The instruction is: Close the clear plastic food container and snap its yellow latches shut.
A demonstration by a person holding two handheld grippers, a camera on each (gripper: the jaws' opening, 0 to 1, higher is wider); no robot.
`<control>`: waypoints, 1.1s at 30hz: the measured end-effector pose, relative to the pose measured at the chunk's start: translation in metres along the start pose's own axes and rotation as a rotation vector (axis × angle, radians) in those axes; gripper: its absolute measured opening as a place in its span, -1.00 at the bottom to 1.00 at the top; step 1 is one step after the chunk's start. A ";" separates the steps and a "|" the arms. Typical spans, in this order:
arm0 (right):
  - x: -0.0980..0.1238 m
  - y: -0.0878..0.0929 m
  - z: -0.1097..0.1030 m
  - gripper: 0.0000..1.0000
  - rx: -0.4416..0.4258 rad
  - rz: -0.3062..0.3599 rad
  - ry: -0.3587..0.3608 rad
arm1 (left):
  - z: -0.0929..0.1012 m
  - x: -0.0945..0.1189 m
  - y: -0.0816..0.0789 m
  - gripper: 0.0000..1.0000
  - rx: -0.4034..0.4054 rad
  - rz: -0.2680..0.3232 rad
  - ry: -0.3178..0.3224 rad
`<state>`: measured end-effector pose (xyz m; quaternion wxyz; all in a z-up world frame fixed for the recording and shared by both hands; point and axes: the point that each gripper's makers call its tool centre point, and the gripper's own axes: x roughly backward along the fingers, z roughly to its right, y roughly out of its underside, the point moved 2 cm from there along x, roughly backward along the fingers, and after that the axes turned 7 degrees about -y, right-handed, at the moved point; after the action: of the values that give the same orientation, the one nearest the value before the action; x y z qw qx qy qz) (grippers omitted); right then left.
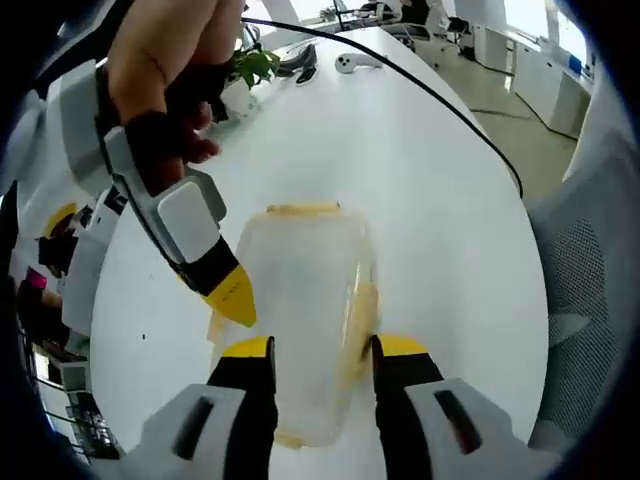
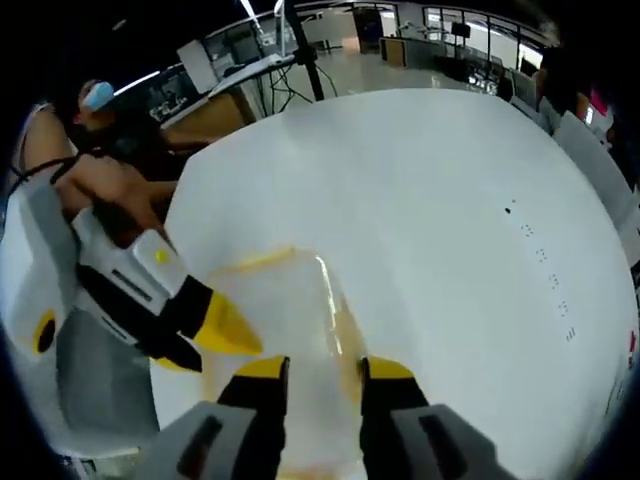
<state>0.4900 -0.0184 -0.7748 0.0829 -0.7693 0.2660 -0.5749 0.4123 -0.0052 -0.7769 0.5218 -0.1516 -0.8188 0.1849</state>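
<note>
Both views close above container (image 1: pixel 308 320)

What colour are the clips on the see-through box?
Yellow. The latches on the clear container show best in the left gripper view.

Left gripper (image 1: pixel 322 347) jaws spread wide; right gripper (image 2: pixel 324 368) jaws narrower, parted; hand (image 1: pixel 165 55) gripping handle
</note>
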 end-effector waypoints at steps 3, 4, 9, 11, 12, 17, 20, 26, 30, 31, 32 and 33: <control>-0.001 0.000 0.000 -0.50 0.002 -0.010 -0.012 | 0.000 0.000 0.000 -0.30 0.000 -0.001 -0.010; -0.001 0.000 0.000 -0.51 0.007 -0.014 -0.019 | 0.001 -0.001 0.001 -0.30 -0.009 0.000 -0.017; -0.003 0.000 0.001 -0.53 0.010 -0.026 -0.053 | -0.001 -0.003 0.000 -0.35 0.014 -0.023 -0.025; -0.004 0.000 0.000 -0.55 0.005 -0.045 -0.074 | 0.001 -0.004 0.001 -0.37 -0.006 -0.044 -0.037; -0.003 0.007 0.000 -0.58 -0.097 -0.073 -0.048 | -0.004 -0.004 0.002 -0.42 -0.012 -0.046 -0.078; -0.009 0.006 0.004 -0.58 -0.006 -0.095 -0.092 | -0.005 -0.001 0.003 -0.42 -0.029 -0.065 -0.078; -0.008 0.005 0.003 -0.57 -0.016 -0.075 -0.092 | -0.002 0.000 0.002 -0.41 -0.034 -0.052 -0.073; -0.008 0.000 0.001 -0.53 -0.034 -0.049 -0.074 | 0.000 -0.004 0.001 -0.38 -0.033 -0.035 -0.049; -0.007 -0.003 -0.003 -0.51 -0.007 -0.057 -0.060 | 0.000 -0.003 -0.002 -0.35 -0.024 -0.031 -0.054; -0.008 -0.004 -0.001 -0.51 -0.026 -0.052 -0.059 | 0.000 -0.003 -0.003 -0.35 0.027 -0.025 -0.050; -0.007 -0.004 -0.001 -0.50 -0.036 -0.048 -0.059 | -0.001 -0.003 -0.003 -0.34 0.013 -0.026 -0.046; -0.008 -0.005 -0.002 -0.50 -0.027 -0.048 -0.058 | -0.002 -0.003 -0.003 -0.34 0.010 -0.025 -0.045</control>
<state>0.4884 -0.0103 -0.7787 0.0664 -0.7929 0.2529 -0.5504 0.4149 -0.0085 -0.7770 0.5062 -0.1343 -0.8314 0.1858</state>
